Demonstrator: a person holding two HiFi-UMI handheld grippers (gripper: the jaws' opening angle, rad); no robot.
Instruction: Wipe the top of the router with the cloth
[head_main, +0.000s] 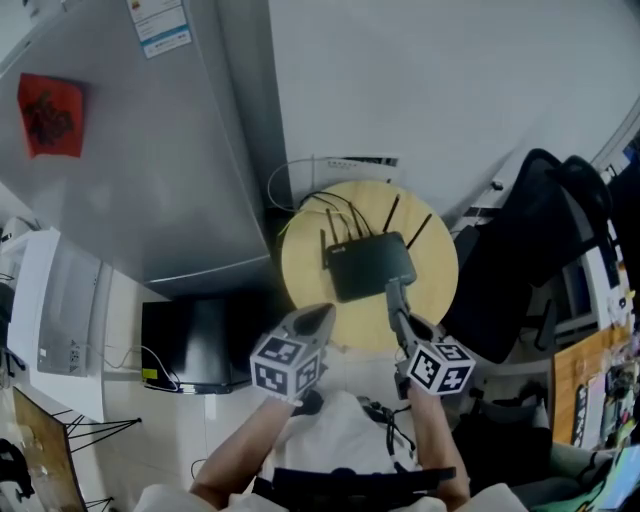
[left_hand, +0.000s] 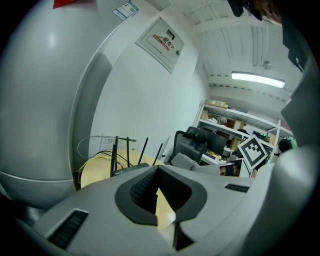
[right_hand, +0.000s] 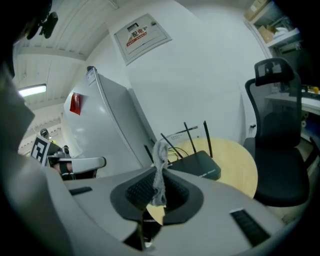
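Note:
A black router (head_main: 368, 265) with several upright antennas lies on a round wooden table (head_main: 305, 262). My right gripper (head_main: 394, 292) hangs just over the router's near edge, shut on a strip of grey cloth (right_hand: 160, 170) that stands up between its jaws. Beyond it, the right gripper view shows the router (right_hand: 197, 165) and the table (right_hand: 235, 167). My left gripper (head_main: 322, 316) hovers over the table's near left rim, shut with nothing in it. In the left gripper view the router (left_hand: 131, 170) lies past the left gripper (left_hand: 157, 170).
A tall grey refrigerator (head_main: 170, 150) stands left of the table, close against it. A black office chair (head_main: 530, 240) is at the right. Cables run from the router to a wall power strip (head_main: 355, 162). A black box (head_main: 190, 345) sits on the floor at the near left.

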